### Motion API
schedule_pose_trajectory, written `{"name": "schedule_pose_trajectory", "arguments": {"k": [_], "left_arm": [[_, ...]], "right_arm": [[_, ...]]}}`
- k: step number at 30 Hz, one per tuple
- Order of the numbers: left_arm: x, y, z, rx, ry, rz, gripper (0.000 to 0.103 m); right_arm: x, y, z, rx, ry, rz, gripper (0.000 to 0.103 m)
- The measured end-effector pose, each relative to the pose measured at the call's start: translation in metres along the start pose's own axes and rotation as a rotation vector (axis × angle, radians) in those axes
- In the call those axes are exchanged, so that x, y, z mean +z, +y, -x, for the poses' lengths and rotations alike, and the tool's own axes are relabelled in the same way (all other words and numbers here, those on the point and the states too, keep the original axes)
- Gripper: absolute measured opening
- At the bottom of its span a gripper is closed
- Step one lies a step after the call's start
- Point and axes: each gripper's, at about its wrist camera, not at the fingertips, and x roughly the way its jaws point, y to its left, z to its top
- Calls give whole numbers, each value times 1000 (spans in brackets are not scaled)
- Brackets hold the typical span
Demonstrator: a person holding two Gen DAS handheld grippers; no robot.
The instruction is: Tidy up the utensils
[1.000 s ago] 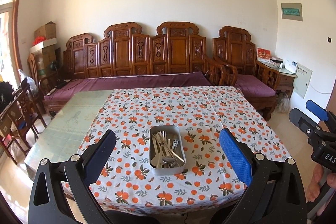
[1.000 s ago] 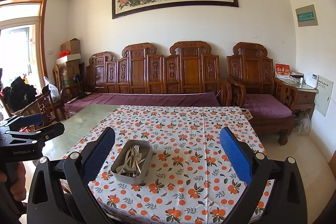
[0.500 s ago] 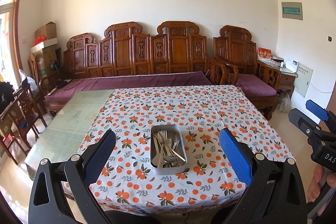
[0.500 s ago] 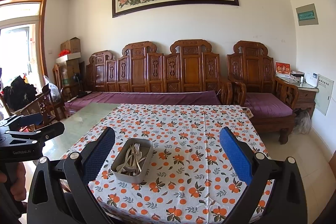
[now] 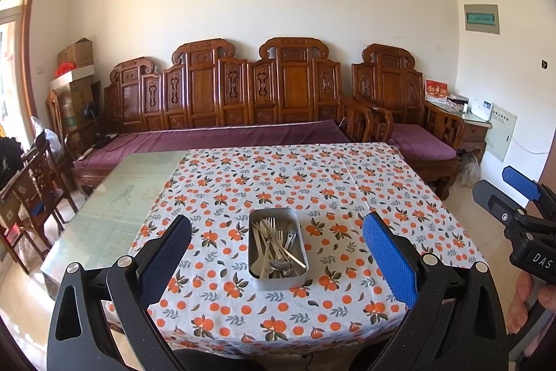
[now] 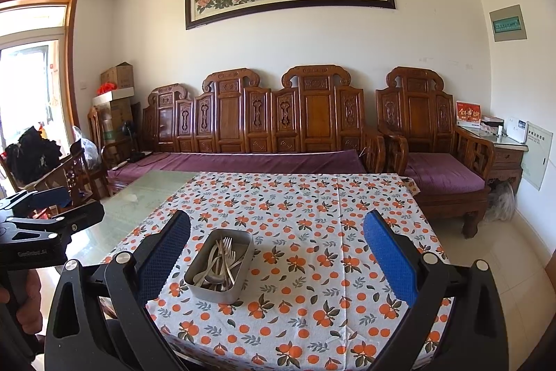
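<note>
Both the left claw (image 5: pixel 276 261) and the right claw (image 6: pixel 276 261) are hanging wide apart, gripping nothing. Beyond them, the forks and spoons (image 5: pixel 274 246) are lying jumbled in the metal tin (image 5: pixel 278 280) on the tabletop (image 5: pixel 347 183); sorting either pending or finished.

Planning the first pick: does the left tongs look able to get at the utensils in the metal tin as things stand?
Probably yes. The left tongs are open and aimed at the metal tin, whose top is uncovered; nothing stands on the tablecloth between them. The utensils are tangled, though.
</note>
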Motion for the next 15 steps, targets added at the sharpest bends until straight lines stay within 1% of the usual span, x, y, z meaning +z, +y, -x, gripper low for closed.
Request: {"name": "schedule_pose_trajectory", "arguments": {"k": [15], "left_arm": [[0,0,2,-2,-7,1,95]], "right_arm": [[-1,1,1,3,1,-2,100]]}}
